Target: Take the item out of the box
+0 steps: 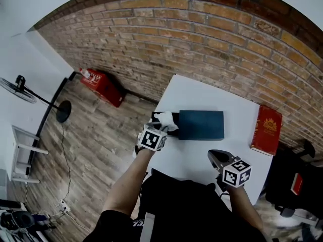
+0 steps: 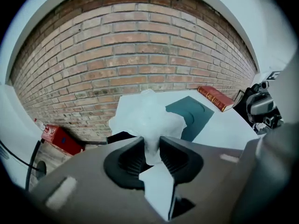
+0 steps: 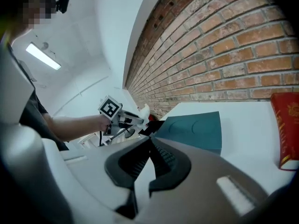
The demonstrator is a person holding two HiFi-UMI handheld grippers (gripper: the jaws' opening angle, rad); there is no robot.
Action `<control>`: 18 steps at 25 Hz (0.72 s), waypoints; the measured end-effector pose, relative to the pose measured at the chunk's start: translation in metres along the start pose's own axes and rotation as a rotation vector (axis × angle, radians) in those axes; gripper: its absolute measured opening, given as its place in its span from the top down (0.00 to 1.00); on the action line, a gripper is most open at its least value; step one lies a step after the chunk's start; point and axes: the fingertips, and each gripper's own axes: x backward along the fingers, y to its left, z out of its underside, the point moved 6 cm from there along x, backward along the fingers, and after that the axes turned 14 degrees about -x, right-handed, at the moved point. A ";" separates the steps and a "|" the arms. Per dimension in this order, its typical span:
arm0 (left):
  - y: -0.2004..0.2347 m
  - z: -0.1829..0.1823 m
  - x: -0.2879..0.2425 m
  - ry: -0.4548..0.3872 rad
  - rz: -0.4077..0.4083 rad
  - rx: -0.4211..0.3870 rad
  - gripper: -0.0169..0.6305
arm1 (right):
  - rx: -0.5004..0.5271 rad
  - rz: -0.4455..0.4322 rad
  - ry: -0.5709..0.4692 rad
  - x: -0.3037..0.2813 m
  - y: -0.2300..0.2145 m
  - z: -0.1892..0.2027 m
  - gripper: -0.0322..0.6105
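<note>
A dark teal box (image 1: 201,125) lies flat on the white table (image 1: 192,158), with a black flap (image 2: 122,136) open at its left end. My left gripper (image 1: 162,126) hovers at that end, shut on a crumpled white item (image 1: 165,120) of soft paper or cloth. In the left gripper view the white item (image 2: 149,118) bulges out above the pinching pads, over the box (image 2: 191,115). My right gripper (image 1: 213,156) is above the table's front right, shut and empty, with its jaw tips together (image 3: 150,138). It faces the box (image 3: 194,129) and the left gripper (image 3: 135,118).
A red book (image 1: 266,130) lies on the table's right edge. On the wooden floor, a red case (image 1: 103,86) leans against the brick wall, with a fan stand (image 1: 63,110) and a white shelf (image 1: 22,155) to the left. Dark gear (image 1: 292,180) stands right of the table.
</note>
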 end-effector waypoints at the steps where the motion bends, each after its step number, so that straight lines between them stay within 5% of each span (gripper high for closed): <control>1: 0.001 -0.004 0.007 -0.015 -0.004 -0.006 0.81 | 0.003 -0.001 -0.013 -0.001 0.002 -0.004 0.95; 18: 0.056 -0.052 0.144 -0.335 -0.079 -0.118 0.81 | 0.075 -0.070 -0.161 -0.074 0.077 -0.050 0.95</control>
